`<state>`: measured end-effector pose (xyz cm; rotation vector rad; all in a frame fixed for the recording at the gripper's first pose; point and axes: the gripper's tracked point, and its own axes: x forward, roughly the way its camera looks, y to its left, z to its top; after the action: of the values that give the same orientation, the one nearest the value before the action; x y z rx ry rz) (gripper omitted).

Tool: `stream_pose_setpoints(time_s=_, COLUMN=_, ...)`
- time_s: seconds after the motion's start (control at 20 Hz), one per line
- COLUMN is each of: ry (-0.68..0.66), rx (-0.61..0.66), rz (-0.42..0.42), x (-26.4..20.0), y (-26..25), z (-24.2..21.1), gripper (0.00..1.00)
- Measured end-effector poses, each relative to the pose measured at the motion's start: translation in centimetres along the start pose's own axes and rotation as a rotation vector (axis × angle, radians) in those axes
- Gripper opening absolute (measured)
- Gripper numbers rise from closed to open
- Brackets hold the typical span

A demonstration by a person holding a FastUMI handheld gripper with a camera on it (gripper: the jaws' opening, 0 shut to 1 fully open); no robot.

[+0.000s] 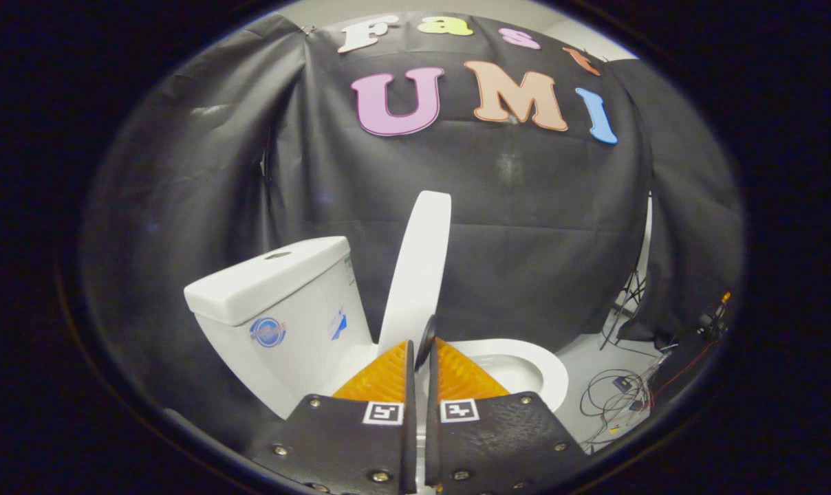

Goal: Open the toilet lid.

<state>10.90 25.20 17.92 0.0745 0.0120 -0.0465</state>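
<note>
Claw [422,347] clamped on raised lid [419,268]

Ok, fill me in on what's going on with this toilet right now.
A person is working a handheld gripper on the toilet lid. The lid is already raised and stands close to upright, next to the tank. The fingers are nearly together at the lid's lower edge; whether both press on it cannot be told. The seat lies down over the bowl, just beyond the fingers.
</note>
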Motion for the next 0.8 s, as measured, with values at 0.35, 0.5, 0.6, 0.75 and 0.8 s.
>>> stream_pose_setpoints(time_s=0.35, ry=-0.025, rx=-0.003, rz=0.061, x=0.0, y=2.3, z=0.3, gripper=0.05)
stream_pose_setpoints(time_s=0.5, ry=-0.033, rx=-0.003, rz=0.072, x=0.0, y=2.5, z=0.3, gripper=0.05)
stream_pose_setpoints(time_s=0.6, ry=-0.042, rx=-0.010, rz=0.094, x=0.0, y=3.2, z=0.4, gripper=0.05)
stream_pose_setpoints(time_s=0.75, ry=-0.085, rx=-0.037, rz=0.155, x=0.0, y=4.5, z=0.7, gripper=0.05)
stream_pose_setpoints(time_s=0.8, ry=-0.090, rx=-0.040, rz=0.162, x=-0.2, y=4.9, z=0.5, gripper=0.05)
